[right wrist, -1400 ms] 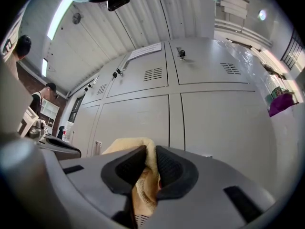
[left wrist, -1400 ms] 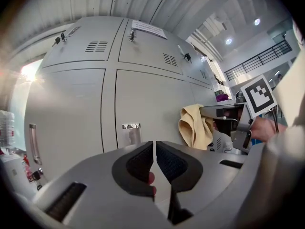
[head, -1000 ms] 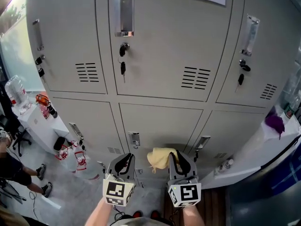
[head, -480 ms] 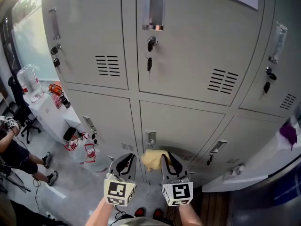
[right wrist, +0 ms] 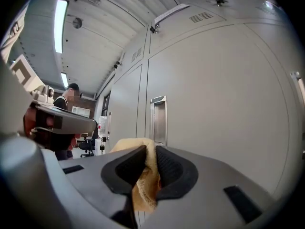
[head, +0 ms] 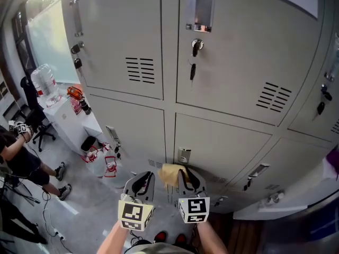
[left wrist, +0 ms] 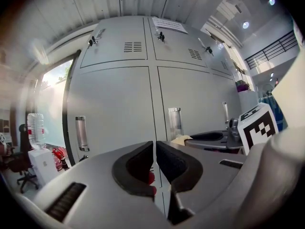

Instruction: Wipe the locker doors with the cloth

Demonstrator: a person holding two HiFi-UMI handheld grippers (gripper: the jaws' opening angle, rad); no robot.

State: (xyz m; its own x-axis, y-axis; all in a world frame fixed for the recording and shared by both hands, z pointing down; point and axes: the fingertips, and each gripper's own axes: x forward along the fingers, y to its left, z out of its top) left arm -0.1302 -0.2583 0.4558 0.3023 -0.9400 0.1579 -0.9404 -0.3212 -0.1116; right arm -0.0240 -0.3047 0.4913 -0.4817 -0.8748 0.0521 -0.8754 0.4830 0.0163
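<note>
The right tongs (right wrist: 150, 152) are clamped on a crumpled pale yellow cloth (right wrist: 144, 185), which bulges out past their tips low in front of the grey metal lockers (head: 222, 142), near a recessed silver handle (head: 184, 155); whether it touches the door cannot be told. The left tongs (left wrist: 155, 149) are closed on nothing, just beside the right pair. Off to the left, a white desk (head: 69, 121) carries a clear water bottle (head: 43, 81).

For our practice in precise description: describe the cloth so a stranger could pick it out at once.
Start at the wall of grey lockers and drop to the bottom row. There the right gripper is shut on the cloth: the only soft, pale yellow thing against the grey metal.
</note>
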